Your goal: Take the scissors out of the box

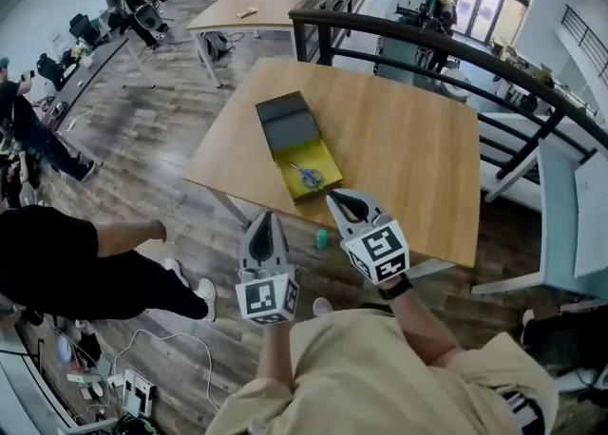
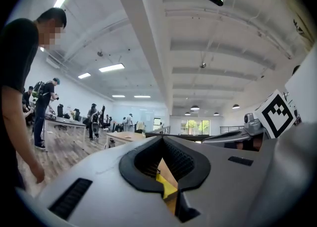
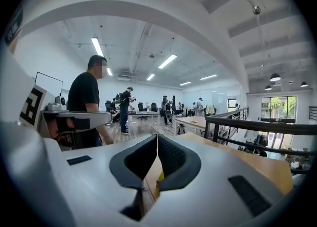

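Note:
An open box [image 1: 328, 160] with a yellow inside and a grey lid [image 1: 288, 122] lies near the front left edge of the wooden table [image 1: 408, 148]. The scissors [image 1: 306, 176], with blue handles, lie in the yellow part. My left gripper [image 1: 265, 217] is held short of the table's front edge, shut and empty. My right gripper [image 1: 332, 198] is at that edge just in front of the box, also shut with nothing in it. In the left gripper view a strip of the yellow box [image 2: 166, 186] shows below the left gripper [image 2: 162, 139]. The right gripper view shows the right gripper [image 3: 157, 135] and tabletop beyond.
A person in black [image 1: 85, 262] stands close on the left. A dark railing [image 1: 427, 44] runs behind the table. A small teal object [image 1: 322, 238] lies on the floor under the table's front edge. A white chair [image 1: 570, 224] stands at the right; another table [image 1: 252, 6] is farther back.

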A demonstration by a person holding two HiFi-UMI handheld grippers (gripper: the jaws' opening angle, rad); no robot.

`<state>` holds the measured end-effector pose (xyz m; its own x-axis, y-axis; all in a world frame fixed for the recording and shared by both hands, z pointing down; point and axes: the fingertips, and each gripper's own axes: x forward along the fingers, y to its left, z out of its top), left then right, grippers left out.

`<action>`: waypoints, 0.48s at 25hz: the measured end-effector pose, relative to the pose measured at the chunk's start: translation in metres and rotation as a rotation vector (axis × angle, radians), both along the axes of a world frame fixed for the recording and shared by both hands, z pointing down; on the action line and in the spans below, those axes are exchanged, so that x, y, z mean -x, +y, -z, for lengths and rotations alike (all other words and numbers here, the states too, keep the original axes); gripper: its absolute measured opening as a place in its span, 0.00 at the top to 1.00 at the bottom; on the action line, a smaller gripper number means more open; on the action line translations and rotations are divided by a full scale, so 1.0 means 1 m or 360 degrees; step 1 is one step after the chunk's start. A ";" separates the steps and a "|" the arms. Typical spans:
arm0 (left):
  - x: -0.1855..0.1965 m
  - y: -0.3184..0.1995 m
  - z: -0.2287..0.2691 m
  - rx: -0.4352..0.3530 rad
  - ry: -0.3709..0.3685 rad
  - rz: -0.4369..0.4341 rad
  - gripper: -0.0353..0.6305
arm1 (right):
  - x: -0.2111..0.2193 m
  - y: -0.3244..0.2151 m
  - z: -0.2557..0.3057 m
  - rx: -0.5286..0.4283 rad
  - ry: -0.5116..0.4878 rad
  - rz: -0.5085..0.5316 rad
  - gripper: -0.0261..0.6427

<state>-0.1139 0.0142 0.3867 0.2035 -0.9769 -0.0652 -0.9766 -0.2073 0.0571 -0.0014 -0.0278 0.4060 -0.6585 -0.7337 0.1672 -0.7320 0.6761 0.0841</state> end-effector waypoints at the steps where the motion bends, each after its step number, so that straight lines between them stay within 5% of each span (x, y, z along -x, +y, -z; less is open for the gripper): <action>1: 0.008 -0.011 -0.002 0.0004 0.0004 0.0001 0.93 | 0.009 -0.010 -0.002 0.0003 0.0003 0.0005 0.94; 12: 0.022 -0.113 -0.036 0.0133 0.0075 -0.0060 0.93 | 0.030 -0.112 -0.051 0.0194 0.0119 0.0029 0.94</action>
